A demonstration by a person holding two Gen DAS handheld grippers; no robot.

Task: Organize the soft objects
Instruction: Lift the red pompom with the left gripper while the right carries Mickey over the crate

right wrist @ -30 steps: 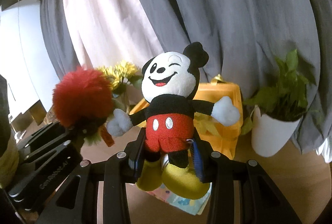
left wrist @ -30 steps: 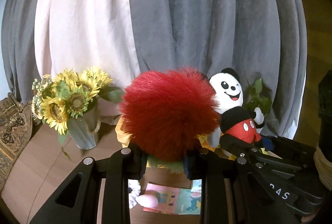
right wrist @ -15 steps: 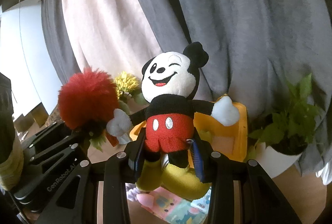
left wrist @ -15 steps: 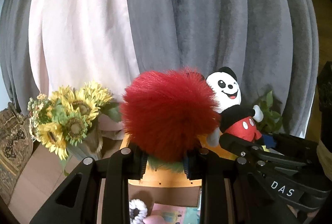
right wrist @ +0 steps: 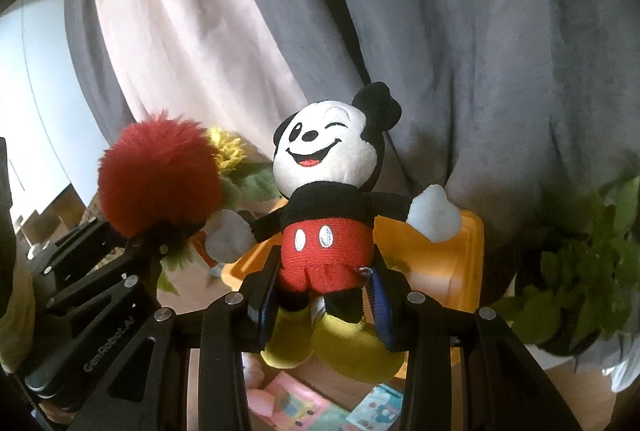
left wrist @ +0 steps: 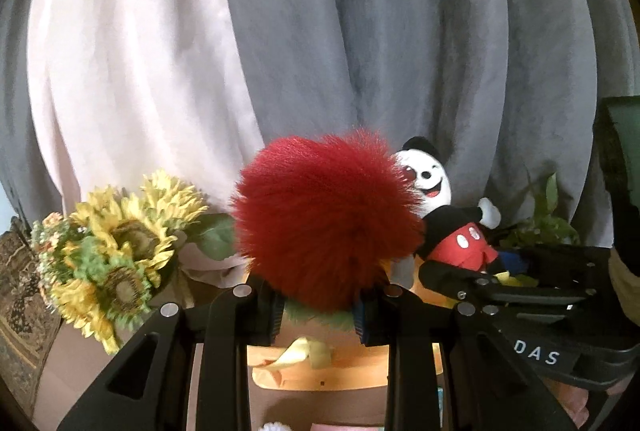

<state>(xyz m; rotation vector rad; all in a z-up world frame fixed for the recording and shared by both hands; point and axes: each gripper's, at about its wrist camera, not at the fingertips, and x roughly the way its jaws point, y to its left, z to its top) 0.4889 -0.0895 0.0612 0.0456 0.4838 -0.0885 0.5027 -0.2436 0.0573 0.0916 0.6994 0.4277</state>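
My left gripper (left wrist: 318,307) is shut on a fluffy red pompom (left wrist: 324,223), which fills the middle of the left wrist view and also shows at the left as the pompom (right wrist: 158,177) in the right wrist view. My right gripper (right wrist: 320,295) is shut on a mouse plush toy (right wrist: 326,231) with red shorts and yellow shoes, held upright by its hips. Both toys hang above an orange bin (right wrist: 460,263), the same bin (left wrist: 320,371) lying just below the left gripper. The mouse plush (left wrist: 448,231) sits close to the pompom's right.
Grey and pale pink curtains (left wrist: 360,51) hang behind. A sunflower bouquet (left wrist: 116,263) stands at the left and a potted green plant (right wrist: 580,271) at the right. A colourful picture book (right wrist: 296,403) lies on the wooden table below.
Both grippers moved forward and a little up with their toys. The orange bin now lies under them, the book slid down the frame, and the curtains loom larger.
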